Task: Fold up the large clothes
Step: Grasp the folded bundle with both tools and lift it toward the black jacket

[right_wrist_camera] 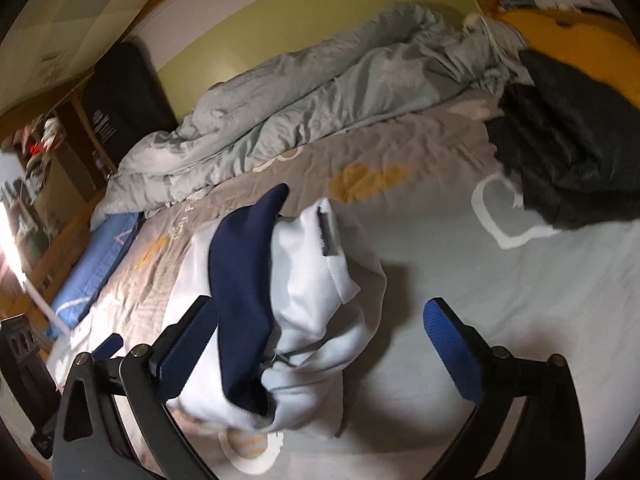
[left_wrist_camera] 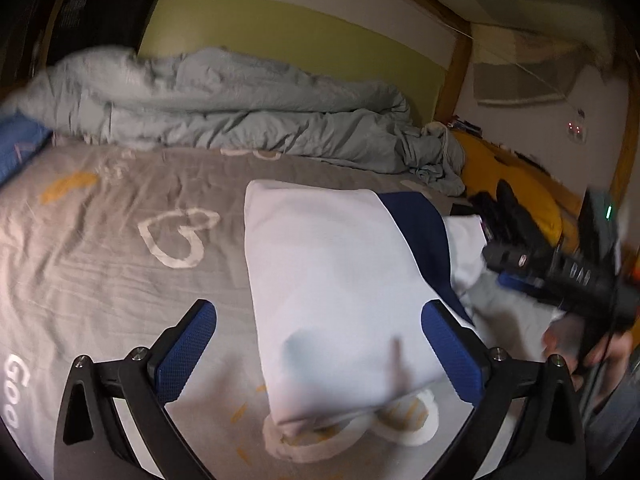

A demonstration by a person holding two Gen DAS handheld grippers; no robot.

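- step in hand, my read: late in the fold; white fleece hoodie with navy-blue panel [left_wrist_camera: 340, 280] lies in a compact rectangle on the grey printed bedsheet with white hearts [left_wrist_camera: 120, 240], mid-bed, nearer my edge
- left gripper [left_wrist_camera: 320, 356]: blue pads wide apart, straddling the near end of the hoodie; nothing clamped; can't tell if the right-hand pad touches cloth or just overlaps it in view
- right gripper [right_wrist_camera: 320, 356]: also spread wide, empty; hood end of the garment bunched between and under the fingers; left pad close to the navy panel, contact unclear
- from the right wrist view the hood end looks lumpy, drawstring and label showing; so fold prob. not finished at that end
- next move, judgement: close on the loose hood part, tuck or flip it over the body, then flatten; needs a grip on the top layer only, else the whole bundle lifts and unfolds
- containers: none in view, no basket or box; bed is the only work surface
- other stuff: crumpled pale grey-green duvet [left_wrist_camera: 240, 112] along the far wall side; dark black garment pile [right_wrist_camera: 568, 152] at far right of the bed, well apart from the hoodie, poss. next item; yellow-orange cushion [right_wrist_camera: 580, 36] behind it; blue pillow [right_wrist_camera: 92, 264] at the left edge
- both views motion-blurred, so fine detail is shaky
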